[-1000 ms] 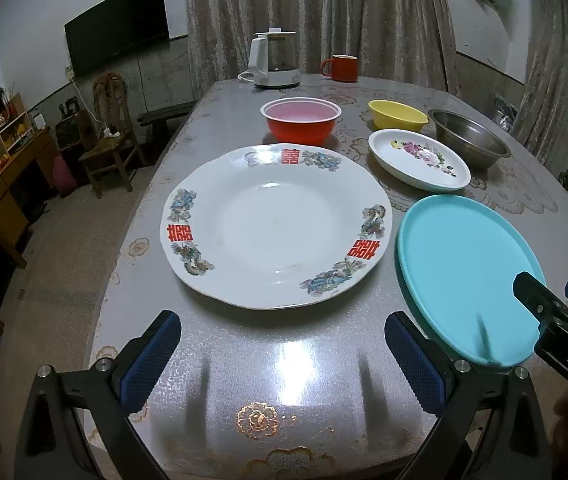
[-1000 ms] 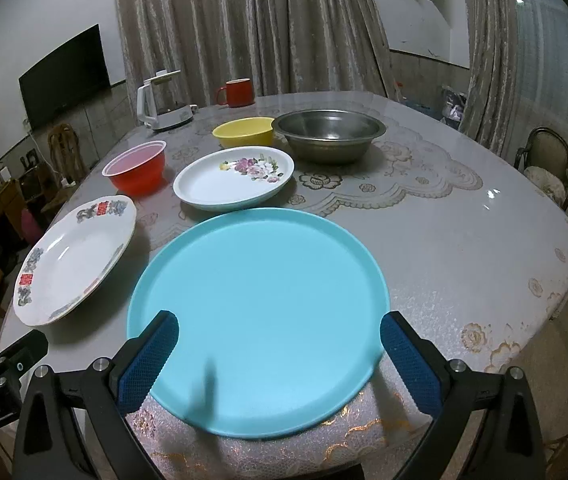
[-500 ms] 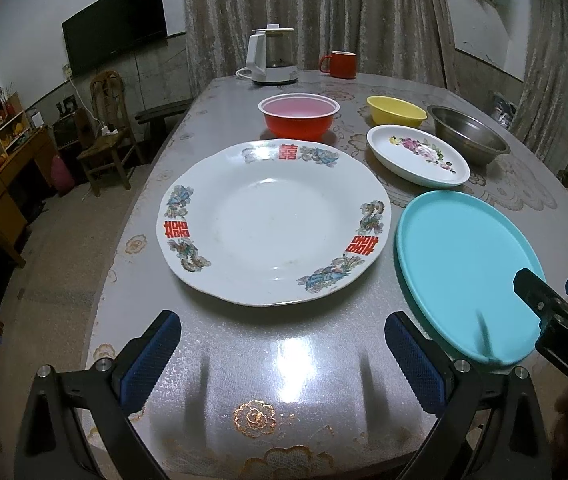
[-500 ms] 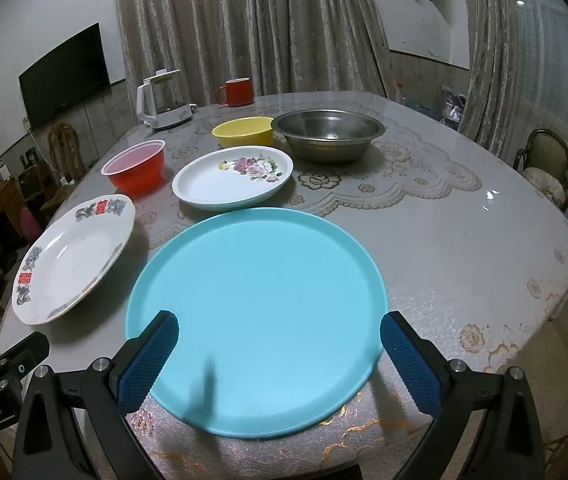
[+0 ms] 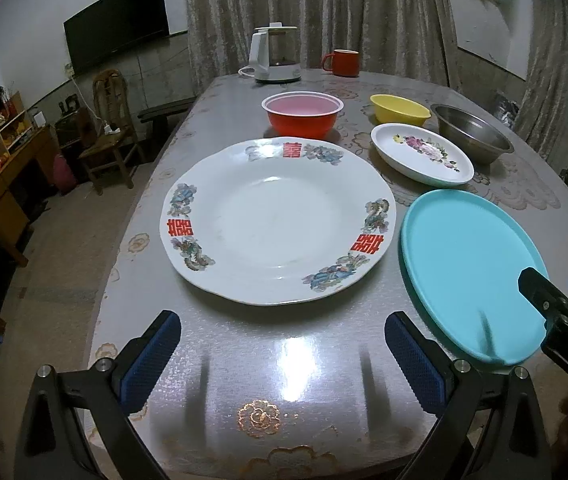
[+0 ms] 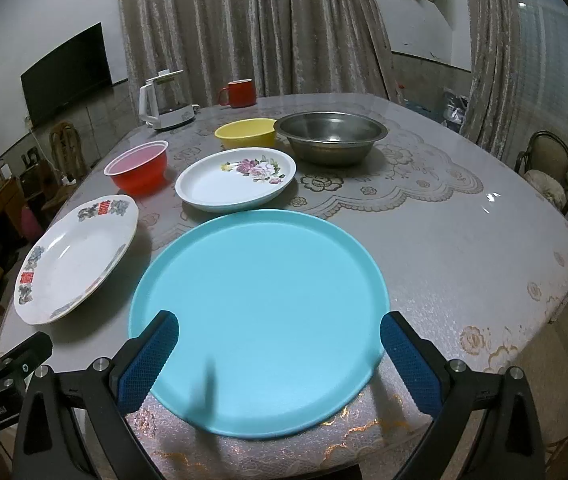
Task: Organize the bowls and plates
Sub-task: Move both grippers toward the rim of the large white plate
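A large white plate with red characters (image 5: 280,220) lies in front of my open, empty left gripper (image 5: 282,356); it also shows in the right wrist view (image 6: 76,256). A round turquoise plate (image 6: 260,316) lies under my open, empty right gripper (image 6: 276,360), whose fingers straddle its near rim; it also shows in the left wrist view (image 5: 468,272). Behind stand a white floral dish (image 6: 236,178), a red bowl (image 6: 138,170), a yellow bowl (image 6: 246,133) and a steel bowl (image 6: 330,136).
A white kettle (image 6: 164,100) and a red mug (image 6: 240,93) stand at the table's far edge. The table (image 6: 464,240) has a lace-patterned cover. Chairs stand at the left (image 5: 112,136) and right (image 6: 544,168). My right gripper shows in the left wrist view (image 5: 564,320).
My left gripper has drifted slightly, so the white plate sits a little higher and to the left. The right view is almost unchanged.
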Demonstrator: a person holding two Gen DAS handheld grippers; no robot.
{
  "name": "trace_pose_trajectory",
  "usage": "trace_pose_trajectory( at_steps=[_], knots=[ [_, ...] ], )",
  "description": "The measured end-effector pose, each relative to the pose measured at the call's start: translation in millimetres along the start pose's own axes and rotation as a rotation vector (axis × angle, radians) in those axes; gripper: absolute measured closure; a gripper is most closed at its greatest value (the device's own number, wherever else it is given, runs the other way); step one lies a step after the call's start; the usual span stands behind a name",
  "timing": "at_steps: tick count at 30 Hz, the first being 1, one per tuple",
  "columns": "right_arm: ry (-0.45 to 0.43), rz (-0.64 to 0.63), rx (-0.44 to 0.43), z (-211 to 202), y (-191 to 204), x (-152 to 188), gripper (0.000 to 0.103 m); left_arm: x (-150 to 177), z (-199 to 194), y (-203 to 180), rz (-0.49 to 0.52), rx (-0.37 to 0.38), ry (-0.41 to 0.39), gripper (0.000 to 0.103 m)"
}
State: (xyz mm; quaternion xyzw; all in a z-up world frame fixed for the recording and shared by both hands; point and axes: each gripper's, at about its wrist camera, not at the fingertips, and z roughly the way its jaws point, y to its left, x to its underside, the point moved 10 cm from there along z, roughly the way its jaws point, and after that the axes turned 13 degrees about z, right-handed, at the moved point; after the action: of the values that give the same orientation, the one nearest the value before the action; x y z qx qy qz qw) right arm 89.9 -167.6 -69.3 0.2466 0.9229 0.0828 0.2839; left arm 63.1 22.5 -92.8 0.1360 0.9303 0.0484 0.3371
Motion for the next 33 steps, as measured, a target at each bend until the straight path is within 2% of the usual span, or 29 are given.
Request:
trace_pose_trajectory(
  at_steps=[9, 17, 23, 31, 33],
  knots=[
    [0.0, -0.004, 0.005, -0.1, -1.3, -1.2, 0.0, 0.5, 1.3, 3.6, -0.006, -0.002, 0.003, 0.0],
    [-0.031, -0.006, 0.002, -1.7, 1.5, -15.9, 0.0, -1.6, 2.2, 9.7, -0.009, -0.01, -0.001, 0.0],
    [-0.034, -0.041, -0.092, 0.7, 18.4, -26.1, 0.0, -9.0, 1.6, 22.2, -0.019, -0.031, -0.025, 0.0],
    [-0.006, -0.131, -0.207, 4.5, 48.6, -20.0, 0.0, -12.5, 5.8, 35.0, -0.053, 0.01, -0.037, 0.0],
    [-0.004, -0.147, -0.219, 4.5, 54.5, -19.9, 0.0, -14.7, 7.8, 38.1, -0.075, 0.058, -0.048, 0.0]
  ],
)
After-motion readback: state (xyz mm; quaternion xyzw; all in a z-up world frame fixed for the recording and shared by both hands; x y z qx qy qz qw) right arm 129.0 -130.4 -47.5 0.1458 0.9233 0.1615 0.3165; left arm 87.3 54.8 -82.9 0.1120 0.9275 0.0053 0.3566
